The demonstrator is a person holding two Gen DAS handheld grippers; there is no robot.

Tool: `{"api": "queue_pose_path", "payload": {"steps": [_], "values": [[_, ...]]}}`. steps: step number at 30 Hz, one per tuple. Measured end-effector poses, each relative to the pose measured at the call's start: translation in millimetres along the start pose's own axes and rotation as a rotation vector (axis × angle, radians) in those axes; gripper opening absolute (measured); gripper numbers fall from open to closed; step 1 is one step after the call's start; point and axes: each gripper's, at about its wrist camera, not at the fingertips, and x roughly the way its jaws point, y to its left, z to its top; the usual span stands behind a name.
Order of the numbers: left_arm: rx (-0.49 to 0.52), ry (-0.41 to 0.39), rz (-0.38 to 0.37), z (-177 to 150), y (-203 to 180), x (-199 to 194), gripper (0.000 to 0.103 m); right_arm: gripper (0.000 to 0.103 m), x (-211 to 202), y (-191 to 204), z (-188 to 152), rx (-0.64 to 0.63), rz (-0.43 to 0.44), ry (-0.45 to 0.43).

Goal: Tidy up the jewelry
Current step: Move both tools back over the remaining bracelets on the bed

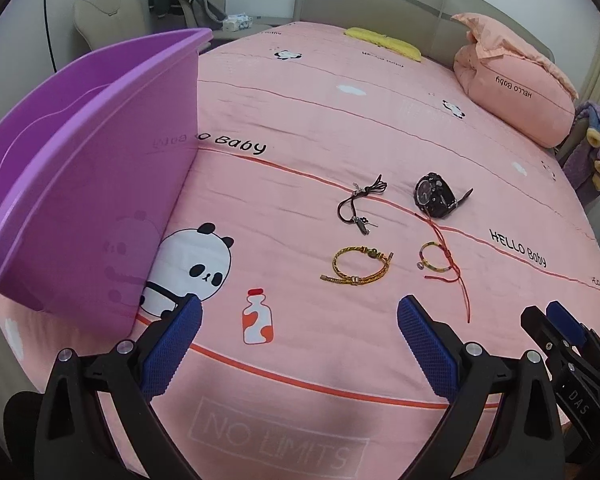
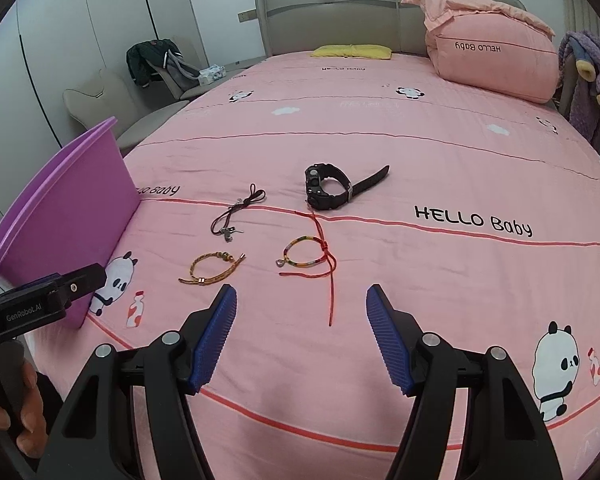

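Four pieces lie in a loose cluster on the pink bed sheet (image 2: 440,152), none yet in the purple tub (image 2: 80,208). From the right gripper (image 2: 301,334), jaws standing wide and empty, the multicoloured bracelet with red cord (image 2: 305,261) sits near, dead ahead at 12 o'clock, its loose red tail running straight back toward the gap between the jaws; that tail's long axis lies 12-to-6. The gold braided bracelet (image 2: 214,269) lies just beside it toward 11 o'clock, its long axis roughly 9-to-3. The black cord bracelet (image 2: 236,214) is farther out at 11, and the black wristwatch (image 2: 328,188) farther still at 12, standing on edge with its strap end out toward 2. From the left gripper (image 1: 299,340), jaws likewise wide and holding nothing, the gold braided bracelet (image 1: 358,266) is at 1 o'clock and near; the tub (image 1: 80,176) stands close at 10. Judgement: the right gripper is the nearer and better lined for the red-cord piece, the left for the gold one, with the tub on the left hand's side.
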Motion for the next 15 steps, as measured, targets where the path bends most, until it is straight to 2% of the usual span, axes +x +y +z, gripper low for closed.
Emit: {"api": "queue_pose_path", "payload": {"steps": [15], "values": [[0.028, 0.037, 0.033, 12, -13, 87, 0.096, 0.065, 87, -25, 15, 0.034, -0.064, 0.089]]}}
